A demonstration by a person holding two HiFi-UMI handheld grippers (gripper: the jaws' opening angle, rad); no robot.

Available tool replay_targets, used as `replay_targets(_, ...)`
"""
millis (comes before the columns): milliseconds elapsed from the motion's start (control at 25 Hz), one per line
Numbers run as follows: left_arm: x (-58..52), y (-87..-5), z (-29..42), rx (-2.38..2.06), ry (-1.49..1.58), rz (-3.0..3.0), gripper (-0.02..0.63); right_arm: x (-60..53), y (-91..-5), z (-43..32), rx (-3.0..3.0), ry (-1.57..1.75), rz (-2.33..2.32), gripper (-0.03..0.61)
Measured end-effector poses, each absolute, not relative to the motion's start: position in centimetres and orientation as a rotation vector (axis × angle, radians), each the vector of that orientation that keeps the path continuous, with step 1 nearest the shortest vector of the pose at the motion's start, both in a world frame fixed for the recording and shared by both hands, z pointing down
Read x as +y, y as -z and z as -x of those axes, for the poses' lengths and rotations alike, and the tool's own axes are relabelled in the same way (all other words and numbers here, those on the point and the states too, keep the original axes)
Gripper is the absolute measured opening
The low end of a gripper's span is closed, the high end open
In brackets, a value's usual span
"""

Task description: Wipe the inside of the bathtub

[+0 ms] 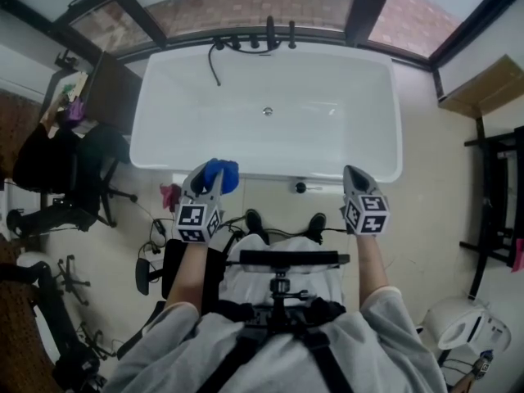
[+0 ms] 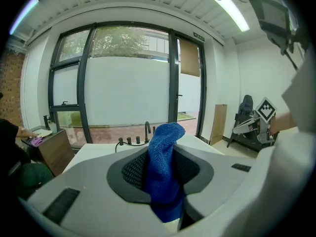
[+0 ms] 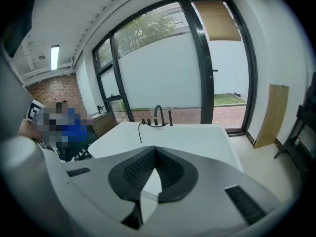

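**Reporter:** How many tools are at work beside the bathtub, and what do they carry?

**Photographer:** Two hand-held grippers, each with one marker cube. The left gripper [image 1: 206,180] has its jaws clamped on one blue cloth [image 1: 223,174]. In the left gripper view the cloth stands up between the pads and hangs below them. The right gripper [image 1: 355,177] has its jaws closed tip to tip, with nothing between them.

**Reporter:** And where is the tub?

**Photographer:** One white bathtub [image 1: 344,88] lies crosswise at 12 o'clock from the person. Both grippers are held near its front rim, and the cloth overlaps that rim at the tub's 7 o'clock. Whether the cloth touches the rim cannot be told. One drain [image 1: 267,111] sits at the centre of the basin. One curved dark spout [image 1: 270,33] rises at the tub's 12 o'clock edge among smaller dark fittings.

**Reporter:** Anything else in the shot?

**Photographer:** One black office chair [image 1: 90,150] stands at 9 o'clock. Two dark shoes [image 1: 255,222] show on the floor between the grippers.
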State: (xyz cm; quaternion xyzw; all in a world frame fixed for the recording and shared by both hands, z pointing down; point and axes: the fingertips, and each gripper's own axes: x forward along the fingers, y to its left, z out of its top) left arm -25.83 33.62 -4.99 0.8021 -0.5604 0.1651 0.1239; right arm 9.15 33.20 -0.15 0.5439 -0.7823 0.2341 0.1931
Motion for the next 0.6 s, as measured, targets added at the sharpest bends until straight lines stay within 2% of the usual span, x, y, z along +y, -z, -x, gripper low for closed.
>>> replay_targets(600, 34.3, 5.5, 25.0, -1.646, -0.456, -2.339, 0.112, 34.4, 0.1, -9.3, -2.193, -0.638, -1.525, -0.002)
